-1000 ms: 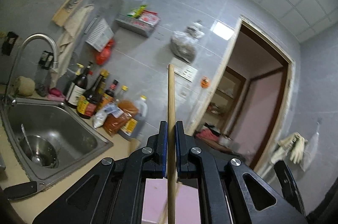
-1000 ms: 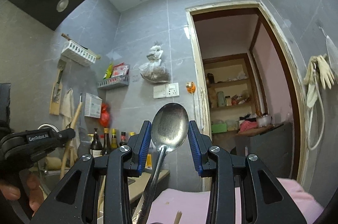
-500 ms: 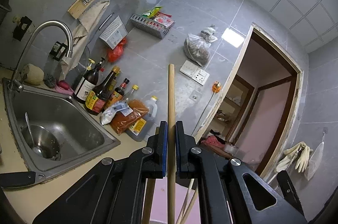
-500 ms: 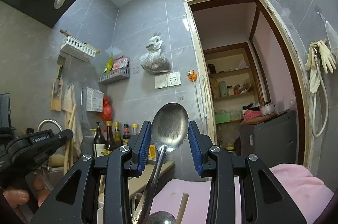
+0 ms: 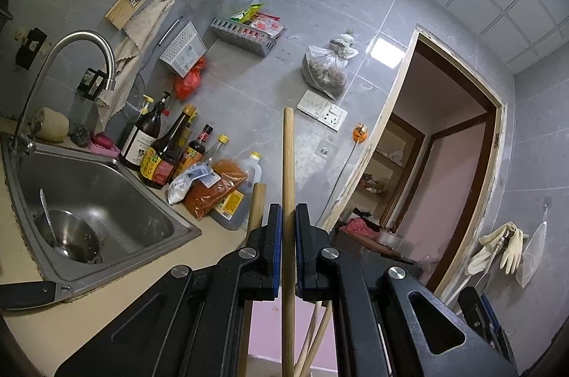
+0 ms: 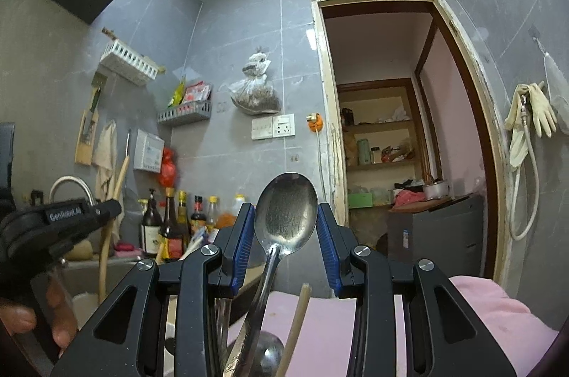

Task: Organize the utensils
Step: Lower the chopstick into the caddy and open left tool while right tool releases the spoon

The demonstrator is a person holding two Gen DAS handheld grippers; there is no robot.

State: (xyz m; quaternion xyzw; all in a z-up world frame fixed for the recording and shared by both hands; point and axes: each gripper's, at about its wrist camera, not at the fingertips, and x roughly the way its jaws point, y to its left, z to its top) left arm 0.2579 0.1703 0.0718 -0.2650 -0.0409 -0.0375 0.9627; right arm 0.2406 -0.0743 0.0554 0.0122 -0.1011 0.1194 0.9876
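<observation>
My left gripper (image 5: 288, 227) is shut on a long wooden stick (image 5: 287, 163) that stands upright between its blue pads. A second wooden handle (image 5: 256, 206) and thin sticks (image 5: 316, 338) rise just beside it from below. My right gripper (image 6: 286, 231) holds a metal spoon (image 6: 286, 210), bowl up, its pads against the bowl's edges. Below the spoon are another metal utensil (image 6: 265, 354) and a wooden stick tip (image 6: 302, 299). The left gripper also shows in the right wrist view (image 6: 71, 217) at far left, with its stick (image 6: 113, 195).
A steel sink (image 5: 89, 199) with a tap (image 5: 85, 46) holds a bowl and spoon (image 5: 67, 238). Sauce bottles (image 5: 167, 142) and bags line the counter's back. A black knife handle (image 5: 28, 293) lies at the counter front. A pink surface (image 6: 330, 327) lies below the grippers. An open doorway (image 6: 398, 135) is right.
Both views have tilted downward. More of the sink and counter shows in the left view, and further utensils and sticks have come into view below both grippers.
</observation>
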